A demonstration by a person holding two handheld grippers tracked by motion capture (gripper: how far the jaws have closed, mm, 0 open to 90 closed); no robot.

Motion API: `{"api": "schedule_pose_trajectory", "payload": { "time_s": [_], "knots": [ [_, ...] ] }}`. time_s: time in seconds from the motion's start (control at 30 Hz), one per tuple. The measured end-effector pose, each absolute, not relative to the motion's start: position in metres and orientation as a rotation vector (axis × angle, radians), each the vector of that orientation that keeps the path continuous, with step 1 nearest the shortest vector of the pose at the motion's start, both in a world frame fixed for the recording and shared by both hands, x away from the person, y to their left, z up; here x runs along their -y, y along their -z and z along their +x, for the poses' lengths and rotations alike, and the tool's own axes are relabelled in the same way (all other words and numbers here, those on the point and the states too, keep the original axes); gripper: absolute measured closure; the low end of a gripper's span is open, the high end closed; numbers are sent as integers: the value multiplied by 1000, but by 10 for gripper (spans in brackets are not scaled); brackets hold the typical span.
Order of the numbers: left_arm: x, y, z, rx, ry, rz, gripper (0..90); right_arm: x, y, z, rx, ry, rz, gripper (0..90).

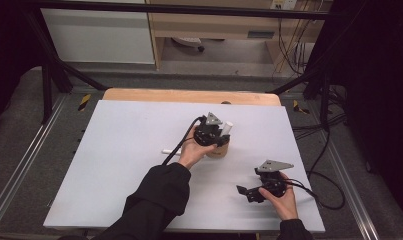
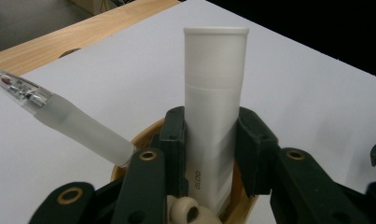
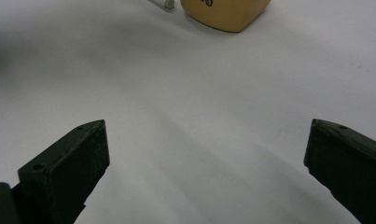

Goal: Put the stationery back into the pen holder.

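A white tube [image 2: 215, 107] with a flat cap stands in a tan wooden cup [image 1: 220, 149], and my left gripper [image 2: 212, 151] is shut on it, its pads pressing both sides just above the cup's rim [image 2: 134, 140]. A frosted pen [image 2: 64, 119] leans out of the same cup to the left. In the high view the left gripper [image 1: 209, 132] sits over the cup with the tube's top [image 1: 227, 127] poking out. A white pen [image 1: 169, 151] lies on the table beside the hand. My right gripper [image 1: 249, 192] rests near the front right, open, with nothing between its jaws.
A white sheet [image 1: 129, 150] covers the table, with a wooden edge [image 1: 189, 95] at the back. The right gripper's cable [image 1: 324, 197] loops off the right side. The cup's base [image 3: 225, 14] and a pen tip [image 3: 164, 3] show far ahead in the right gripper view.
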State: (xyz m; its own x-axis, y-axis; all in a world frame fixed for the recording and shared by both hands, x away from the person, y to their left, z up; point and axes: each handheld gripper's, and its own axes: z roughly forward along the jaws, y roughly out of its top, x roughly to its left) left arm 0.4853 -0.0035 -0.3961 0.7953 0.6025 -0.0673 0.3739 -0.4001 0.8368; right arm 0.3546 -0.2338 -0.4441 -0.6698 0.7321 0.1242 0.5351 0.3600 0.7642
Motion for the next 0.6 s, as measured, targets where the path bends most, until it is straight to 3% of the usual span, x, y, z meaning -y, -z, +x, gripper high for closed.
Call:
{"api": "schedule_pose_trajectory", "payload": {
  "time_s": [0.17, 0.6],
  "knots": [
    [3, 396, 485, -721, -305, 2046, 651, 233, 445, 355, -2389, -1199, 1132, 9],
    [-6, 377, 478, -687, -316, 2037, 517, 233, 445, 354, -2396, -1192, 1141, 9]
  ]
}}
